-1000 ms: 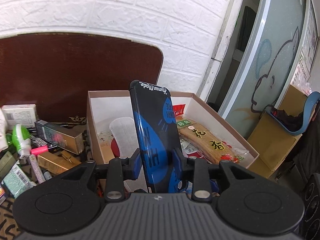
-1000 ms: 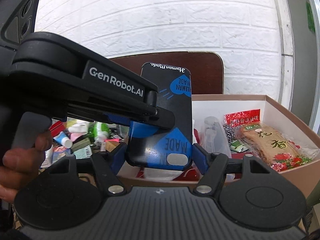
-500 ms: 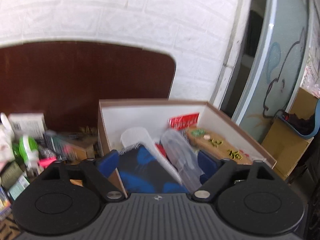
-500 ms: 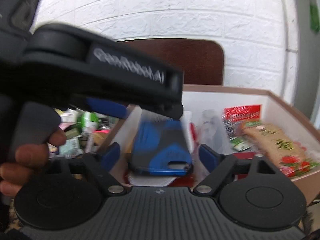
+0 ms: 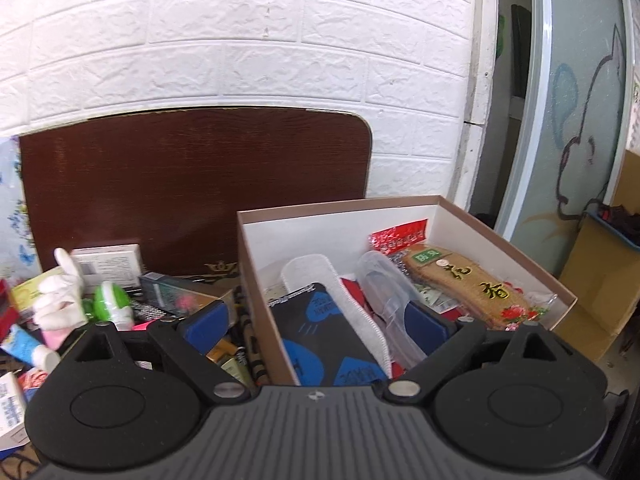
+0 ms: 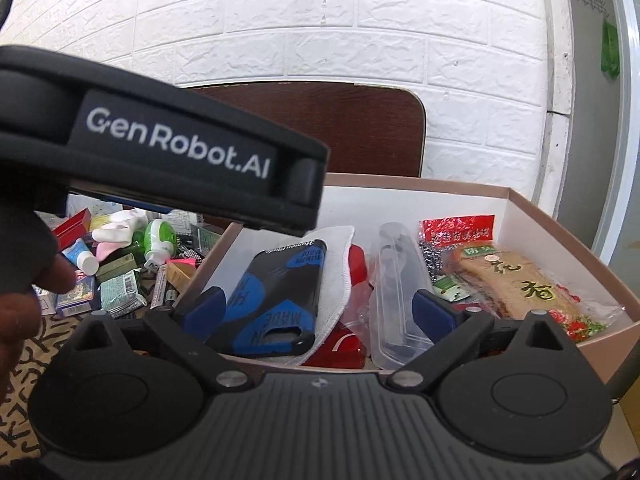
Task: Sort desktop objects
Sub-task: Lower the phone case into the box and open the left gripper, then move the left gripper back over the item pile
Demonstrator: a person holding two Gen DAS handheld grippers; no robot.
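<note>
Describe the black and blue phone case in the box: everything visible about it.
The phone case is black with blue heart-like patches and lettering, including "Human Made", and looks like glossy plastic or rubber. A camera cutout shows at its near end. It lies tilted, back up, at the left side of the cardboard box, resting on a white cloth. Neither open gripper touches it.

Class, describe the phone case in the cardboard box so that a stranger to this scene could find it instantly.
Start at the open cardboard box before the white brick wall. At its left end, lying on a white cloth, is the phone case. It alone is black with blue patches and lettering; its neighbours are clear plastic or red packets.
</note>
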